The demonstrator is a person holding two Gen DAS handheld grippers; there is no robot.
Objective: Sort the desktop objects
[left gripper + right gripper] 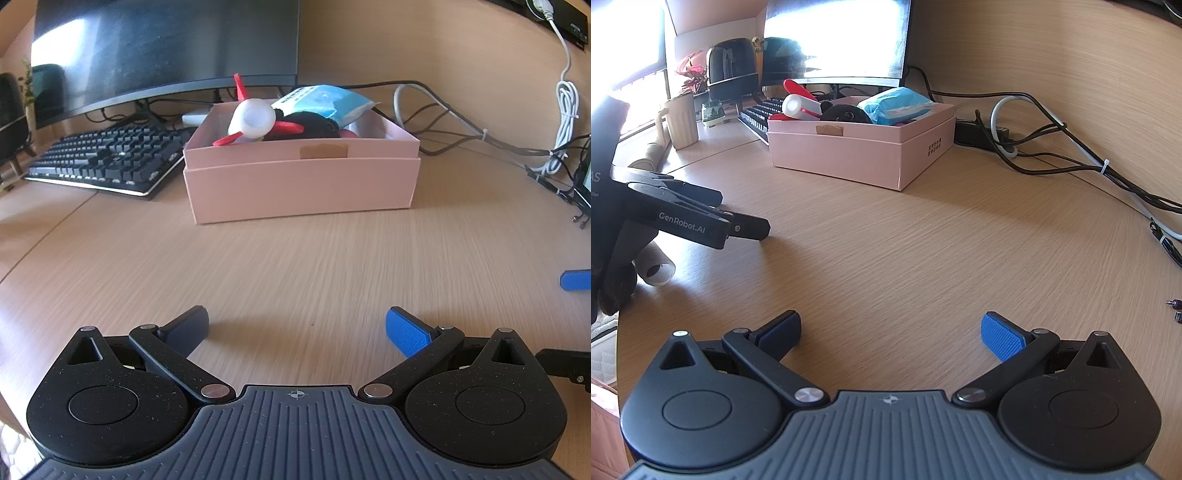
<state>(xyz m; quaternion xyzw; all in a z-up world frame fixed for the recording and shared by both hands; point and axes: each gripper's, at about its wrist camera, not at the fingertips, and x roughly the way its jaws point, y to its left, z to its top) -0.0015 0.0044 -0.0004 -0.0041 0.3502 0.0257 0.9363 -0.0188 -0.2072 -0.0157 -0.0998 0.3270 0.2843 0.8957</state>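
A: From the left wrist view: pink box (301, 182) straight ahead of the left gripper (297, 326), well apart from it, bare wooden desk (295, 266) between. Fingers spread wide, gripping nothing.

B: Contents of the box?

A: White fan with red blades (253, 120) at the box's left end, something black (312, 127) in the middle, a blue packet (325, 101) at the back right, all rising above the rim. Left of the box, a dark keyboard (107, 157); behind the box, a curved monitor (166, 51). Right of the box, a tangle of cables (461, 131) along the wall. Far right of the box and nearer the camera, a blue pad of the right gripper (576, 279) poking in at the edge.

B: And from the right wrist view?

A: Same pink box (849, 158), ahead and slightly left of the right gripper (890, 332), well apart, corner turned toward the camera. Fingers splayed here too, empty. Fan (798, 105), black item (846, 113) and blue packet (894, 105) again above the rim. Left of the box and nearer, the left gripper (746, 225) side-on above the desk (905, 251); spacing of its fingers impossible to judge from this angle. Further left of the box, a cream mug (679, 123), a red-leaved plant (692, 75) and a dark rounded speaker (733, 70). Behind the box, the monitor (834, 38) washed out by bright glare. Right of the box, cables (1071, 155) and a black power strip (979, 134) against the wood-panel wall (1052, 55).
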